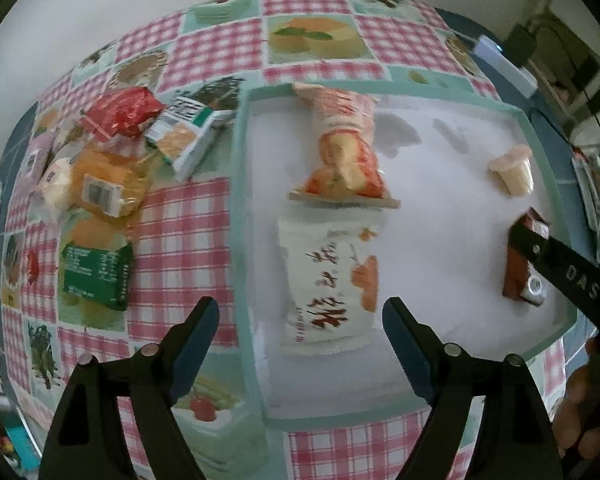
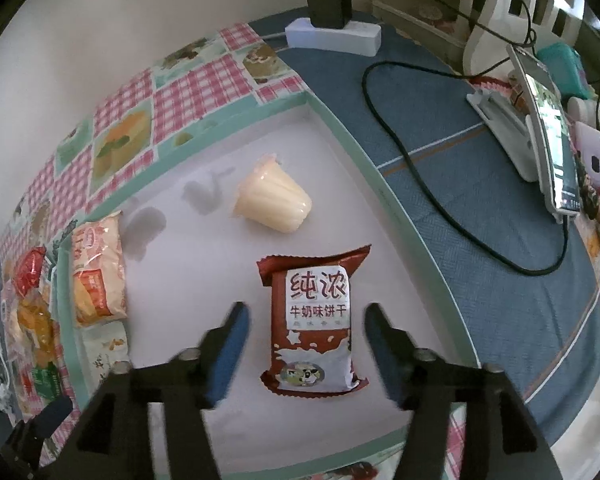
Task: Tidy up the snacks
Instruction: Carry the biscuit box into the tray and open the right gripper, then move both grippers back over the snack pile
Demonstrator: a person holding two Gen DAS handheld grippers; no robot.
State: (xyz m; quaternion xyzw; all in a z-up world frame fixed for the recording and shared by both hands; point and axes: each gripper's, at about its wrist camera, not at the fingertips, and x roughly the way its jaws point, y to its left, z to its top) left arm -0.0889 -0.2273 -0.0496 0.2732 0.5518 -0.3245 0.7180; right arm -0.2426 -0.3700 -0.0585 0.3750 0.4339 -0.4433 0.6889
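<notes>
In the left wrist view, the left tongs hang spread wide and empty over the white tray with a mint-green rim, straddling the white snack packet with red brush lettering, which lies flat near the tray's near edge. Beyond it lies the orange-and-white biscuit packet, touching it end to end. Closing here could pinch both wrappers, or skid the slick white packet toward the rim. The pile of loose snacks waits on the checked tablecloth off the tray's left edge.

In the right wrist view, the right tongs are likewise open, holding nothing, astride the brown milk-biscuit packet lying flat in the tray. The pale yellow jelly cup lies tipped just beyond; a forward push could roll it. The two tongs work close together and may collide.
</notes>
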